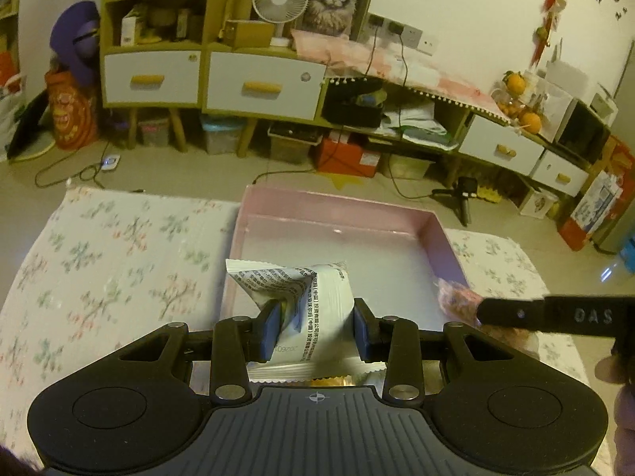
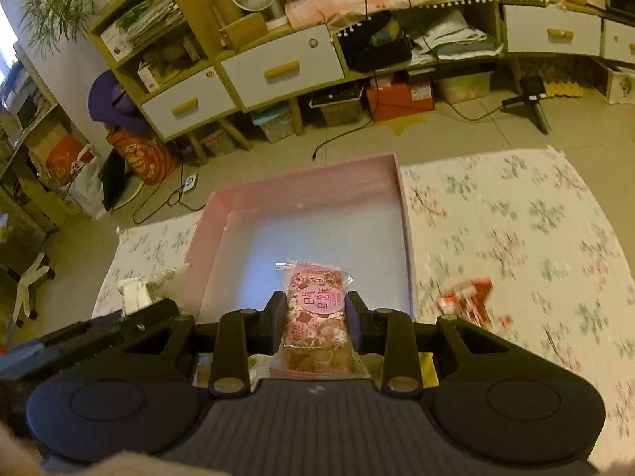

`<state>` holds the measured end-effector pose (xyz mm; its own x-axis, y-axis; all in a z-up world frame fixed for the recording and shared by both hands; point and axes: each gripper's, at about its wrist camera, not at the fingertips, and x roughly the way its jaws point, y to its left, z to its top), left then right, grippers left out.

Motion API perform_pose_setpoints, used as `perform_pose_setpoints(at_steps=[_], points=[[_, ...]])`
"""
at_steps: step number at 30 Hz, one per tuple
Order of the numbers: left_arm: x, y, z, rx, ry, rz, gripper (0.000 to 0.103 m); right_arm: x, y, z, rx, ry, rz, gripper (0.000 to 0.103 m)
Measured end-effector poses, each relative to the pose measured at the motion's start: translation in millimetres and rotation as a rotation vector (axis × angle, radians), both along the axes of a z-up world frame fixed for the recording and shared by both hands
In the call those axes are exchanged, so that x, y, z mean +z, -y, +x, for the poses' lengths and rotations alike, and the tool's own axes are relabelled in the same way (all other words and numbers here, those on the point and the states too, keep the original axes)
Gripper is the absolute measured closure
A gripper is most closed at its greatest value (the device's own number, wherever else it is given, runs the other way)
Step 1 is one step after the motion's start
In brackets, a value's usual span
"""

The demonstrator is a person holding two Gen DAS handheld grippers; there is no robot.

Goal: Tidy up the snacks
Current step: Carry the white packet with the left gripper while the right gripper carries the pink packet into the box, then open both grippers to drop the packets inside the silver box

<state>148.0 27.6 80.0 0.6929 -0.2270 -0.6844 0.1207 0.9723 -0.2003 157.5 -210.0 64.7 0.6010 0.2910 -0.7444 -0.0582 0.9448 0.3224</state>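
Clamped in the left gripper (image 1: 315, 327), at lower centre of the left wrist view: a white snack packet (image 1: 309, 297), crumpled and twisted, zigzag-cut ends, printed with dense black Chinese text too small to read, digits "2026" showing upside down near the left pad. Blue pads pressing both sides of it. Held over the near edge of a pink shallow box (image 1: 444, 238) with a pale grey-white floor, set on a floral tablecloth (image 1: 99, 269) of pink and green sprigs. At right of the same view, the other tool's black bar marked with pale letters resembling "DAS", a pinkish wrapped snack half hidden behind it. Gripped in the right gripper (image 2: 316, 327), at lower centre of the right wrist view: a clear-wrapped pink snack bar (image 2: 317, 317), golden crumbly pieces visible through the film, pink flowered label with a round badge reading "白桃乌龙味", smaller print along the top edge unreadable. Fingers closed on its long sides, bar pointing away over the near part of the pink box (image 2: 405, 218). At lower right, lying on the cloth (image 2: 535, 238) just outside the box wall, a red and white wrapper (image 2: 470, 301), blurred, lettering illegible. At left, beside the box, the white packet again above the other gripper's black body.
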Motion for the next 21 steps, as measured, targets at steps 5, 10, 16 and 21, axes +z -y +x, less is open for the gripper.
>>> perform_pose_setpoints(at_steps=[5,10,16,21], points=[[-15.2,12.3,28.3,-0.027,0.006,0.042,0.068,-21.2,-8.7,33.6,-0.004,-0.017,-0.016,0.074],[-31.2,18.4,49.5,-0.041,0.011,0.099,0.068,-38.2,-13.5,52.4,-0.011,-0.033,-0.065,0.074],[-52.2,18.7,67.4,-0.054,-0.016,0.140,0.067,-46.1,-18.0,60.8,-0.008,-0.039,-0.095,0.074],[-62.5,17.4,70.6,-0.057,-0.031,0.145,0.066,-44.6,-19.9,61.8,-0.006,-0.030,-0.086,0.068]])
